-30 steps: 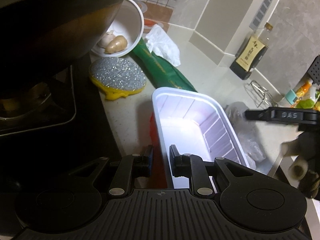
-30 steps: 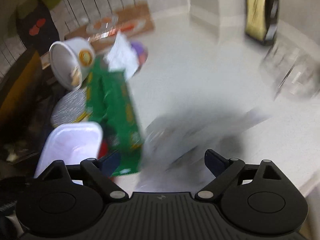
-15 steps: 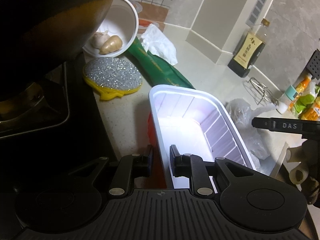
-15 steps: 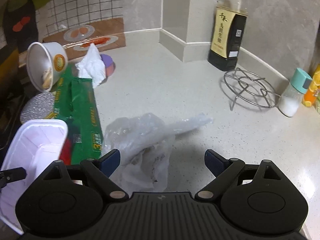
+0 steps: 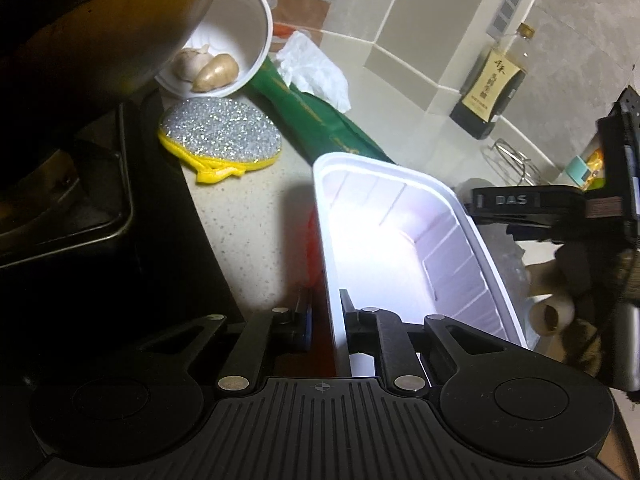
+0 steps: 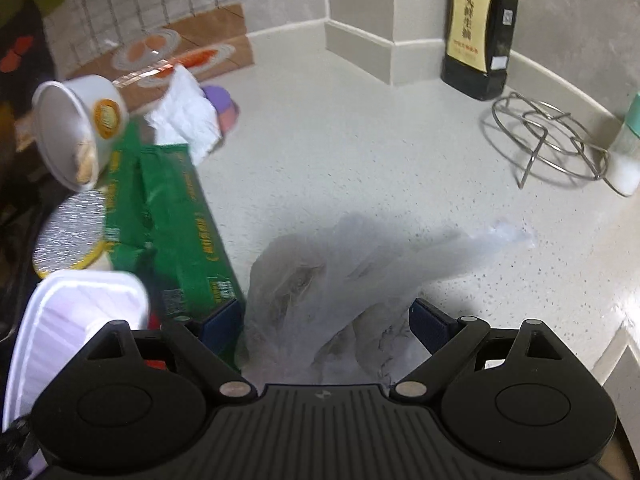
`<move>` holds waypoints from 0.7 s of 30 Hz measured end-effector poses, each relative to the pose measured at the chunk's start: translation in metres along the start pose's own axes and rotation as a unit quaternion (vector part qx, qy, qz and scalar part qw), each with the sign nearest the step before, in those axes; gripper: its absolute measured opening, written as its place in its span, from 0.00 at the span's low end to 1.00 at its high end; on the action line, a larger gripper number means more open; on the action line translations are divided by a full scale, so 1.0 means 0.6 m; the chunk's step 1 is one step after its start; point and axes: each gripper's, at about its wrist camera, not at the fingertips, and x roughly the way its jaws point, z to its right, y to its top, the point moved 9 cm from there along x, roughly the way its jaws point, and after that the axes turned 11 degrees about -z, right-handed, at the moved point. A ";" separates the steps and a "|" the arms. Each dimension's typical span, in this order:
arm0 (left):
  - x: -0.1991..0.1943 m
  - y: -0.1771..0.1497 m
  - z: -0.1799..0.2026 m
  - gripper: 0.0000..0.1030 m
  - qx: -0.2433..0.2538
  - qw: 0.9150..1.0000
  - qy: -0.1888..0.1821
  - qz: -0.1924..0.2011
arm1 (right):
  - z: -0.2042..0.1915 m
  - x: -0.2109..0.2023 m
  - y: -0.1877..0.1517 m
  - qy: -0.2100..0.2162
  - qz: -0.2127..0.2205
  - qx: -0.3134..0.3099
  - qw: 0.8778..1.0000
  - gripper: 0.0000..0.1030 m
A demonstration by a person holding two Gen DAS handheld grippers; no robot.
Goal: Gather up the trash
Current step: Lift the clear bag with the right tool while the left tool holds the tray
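Note:
My left gripper (image 5: 326, 312) is shut on the near wall of a white plastic tub (image 5: 400, 240), which is empty and also shows at the lower left of the right wrist view (image 6: 80, 312). My right gripper (image 6: 320, 324) is open, its fingers on either side of a crumpled clear plastic bag (image 6: 340, 264) lying on the counter right of the tub. In the left wrist view the right gripper (image 5: 560, 204) hangs just past the tub's right rim. A crumpled white tissue (image 6: 188, 116) lies farther back, also in the left wrist view (image 5: 316, 68).
A green box (image 6: 176, 216) lies beside the tub. A tipped white cup (image 5: 228, 52) holds garlic. A silver and yellow scrubber (image 5: 220, 136) sits by the dark stove (image 5: 80, 220). A soy sauce bottle (image 6: 480, 28), wire trivet (image 6: 552, 140) and shaker (image 6: 628, 148) stand at the back right.
My right gripper has dropped closer over the plastic bag, which now lies between its open fingers. My left gripper still holds the tub, with the view shifted slightly.

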 end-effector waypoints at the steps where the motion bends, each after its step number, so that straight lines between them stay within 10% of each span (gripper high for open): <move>1: 0.000 0.000 -0.001 0.14 -0.001 1.000 -0.002 0.000 | 0.000 0.005 0.001 -0.004 -0.002 0.005 1.000 0.81; 9: -0.007 0.003 -0.007 0.12 0.008 0.999 -0.044 0.004 | -0.004 -0.008 0.003 -0.015 -0.014 0.015 1.000 0.23; 21: -0.079 0.020 0.010 0.12 -0.004 0.995 -0.067 0.074 | -0.008 -0.168 -0.024 0.011 0.078 0.022 0.997 0.21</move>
